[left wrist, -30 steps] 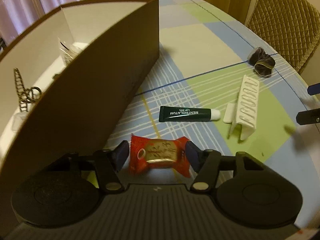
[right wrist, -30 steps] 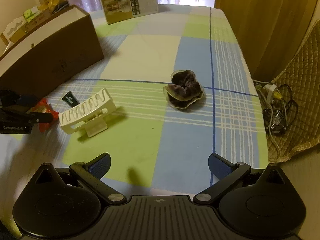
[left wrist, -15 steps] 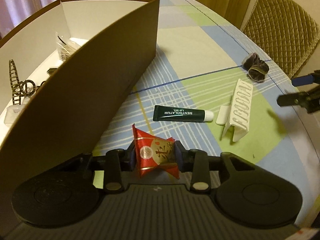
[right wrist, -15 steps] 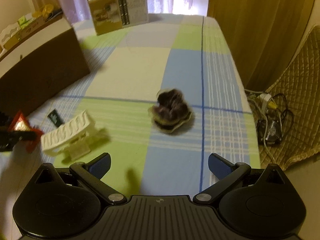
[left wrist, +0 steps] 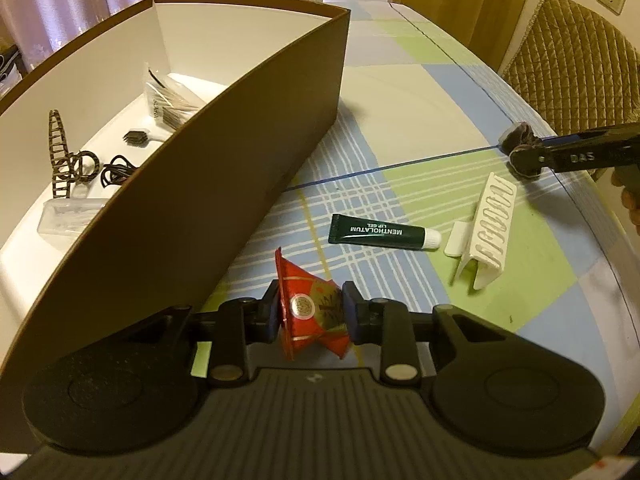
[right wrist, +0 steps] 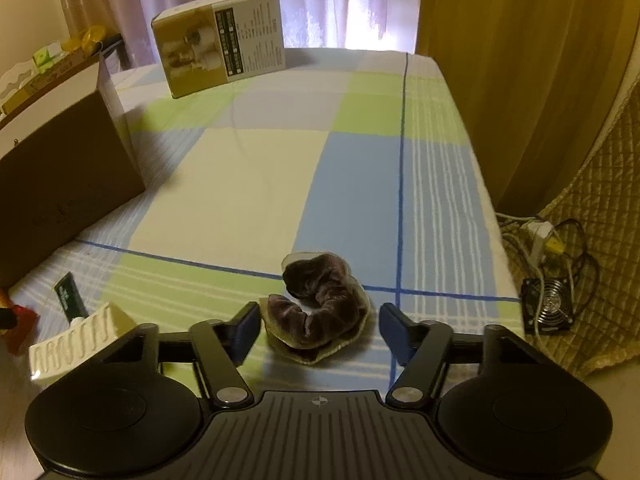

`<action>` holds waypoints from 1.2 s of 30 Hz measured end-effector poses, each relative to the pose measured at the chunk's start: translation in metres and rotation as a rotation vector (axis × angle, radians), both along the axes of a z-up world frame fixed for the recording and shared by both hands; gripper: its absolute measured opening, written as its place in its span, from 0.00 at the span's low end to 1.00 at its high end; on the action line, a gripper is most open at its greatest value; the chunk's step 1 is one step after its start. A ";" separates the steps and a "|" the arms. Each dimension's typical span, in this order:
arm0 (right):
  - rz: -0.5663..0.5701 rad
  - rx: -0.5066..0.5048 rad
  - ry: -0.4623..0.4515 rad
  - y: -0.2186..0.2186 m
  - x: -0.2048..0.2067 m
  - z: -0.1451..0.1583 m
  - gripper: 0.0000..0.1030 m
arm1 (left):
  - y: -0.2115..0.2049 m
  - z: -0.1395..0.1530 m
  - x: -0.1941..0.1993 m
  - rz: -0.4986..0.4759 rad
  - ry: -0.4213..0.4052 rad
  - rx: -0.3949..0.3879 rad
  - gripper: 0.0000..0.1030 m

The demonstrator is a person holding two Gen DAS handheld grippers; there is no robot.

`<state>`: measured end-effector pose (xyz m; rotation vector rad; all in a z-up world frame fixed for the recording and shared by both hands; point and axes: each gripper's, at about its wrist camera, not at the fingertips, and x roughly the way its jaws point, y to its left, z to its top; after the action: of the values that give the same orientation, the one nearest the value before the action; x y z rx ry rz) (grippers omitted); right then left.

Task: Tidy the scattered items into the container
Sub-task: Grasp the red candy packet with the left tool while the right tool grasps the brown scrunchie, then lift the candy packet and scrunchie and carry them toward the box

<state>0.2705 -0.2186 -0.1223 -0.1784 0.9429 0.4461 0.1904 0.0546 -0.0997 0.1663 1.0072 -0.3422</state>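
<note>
Two grippers are busy: the left gripper point(left wrist: 310, 314) pinches a red candy point(left wrist: 312, 312) up off the table point(right wrist: 248, 184) beside the brown box point(left wrist: 248, 148), and the right gripper point(right wrist: 318, 330) is spread wide around a scrunchie point(right wrist: 320, 308) lying on the cloth

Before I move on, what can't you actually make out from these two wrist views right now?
- Box floor nearest the camera: left wrist view, hidden by its brown front wall.
- Red snack packet: printing unreadable, crumpled between the left gripper fingers.
- White comb-like piece: right wrist view, partly covered by the right gripper body.
- Scrunchie: whether the open fingers touch it is unclear.
</note>
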 end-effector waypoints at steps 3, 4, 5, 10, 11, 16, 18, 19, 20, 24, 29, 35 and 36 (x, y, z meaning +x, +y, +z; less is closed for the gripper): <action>0.014 -0.015 -0.004 0.000 -0.002 -0.001 0.31 | 0.002 0.001 -0.002 0.012 0.001 0.001 0.25; 0.016 -0.008 0.001 -0.002 -0.003 0.000 0.25 | 0.003 0.001 -0.003 0.016 0.001 -0.001 0.25; 0.015 -0.006 0.006 -0.003 -0.005 0.001 0.23 | 0.004 0.002 -0.004 0.020 0.002 -0.003 0.25; 0.020 0.029 0.025 -0.013 -0.025 0.014 0.21 | 0.006 0.005 -0.009 0.031 0.003 -0.018 0.21; 0.021 0.036 0.028 -0.015 -0.029 0.017 0.21 | 0.007 0.007 -0.010 0.032 0.003 -0.024 0.20; 0.016 0.083 0.049 -0.024 -0.054 0.031 0.21 | 0.006 0.007 -0.016 0.029 0.007 -0.024 0.18; 0.016 0.096 0.057 -0.026 -0.064 0.035 0.21 | 0.006 0.008 -0.019 0.031 0.008 -0.026 0.18; 0.016 0.099 0.062 -0.027 -0.069 0.036 0.21 | 0.005 0.008 -0.020 0.030 0.007 -0.025 0.18; 0.018 0.098 0.065 -0.028 -0.073 0.037 0.21 | 0.005 0.009 -0.022 0.028 0.006 -0.027 0.17; 0.025 0.098 0.074 -0.028 -0.088 0.038 0.21 | 0.007 0.012 -0.031 0.030 0.007 -0.041 0.17; 0.058 0.111 0.075 -0.024 -0.101 0.047 0.21 | 0.011 0.017 -0.042 0.045 0.009 -0.049 0.17; 0.120 0.121 0.074 -0.012 -0.112 0.056 0.21 | 0.017 0.025 -0.054 0.067 0.007 -0.050 0.17; 0.133 0.121 0.077 -0.009 -0.113 0.058 0.21 | 0.018 0.027 -0.056 0.072 0.005 -0.051 0.17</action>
<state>0.1573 -0.2273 -0.0646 -0.1148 0.9796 0.6349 0.1346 0.0729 -0.0726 0.0831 1.0059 -0.3026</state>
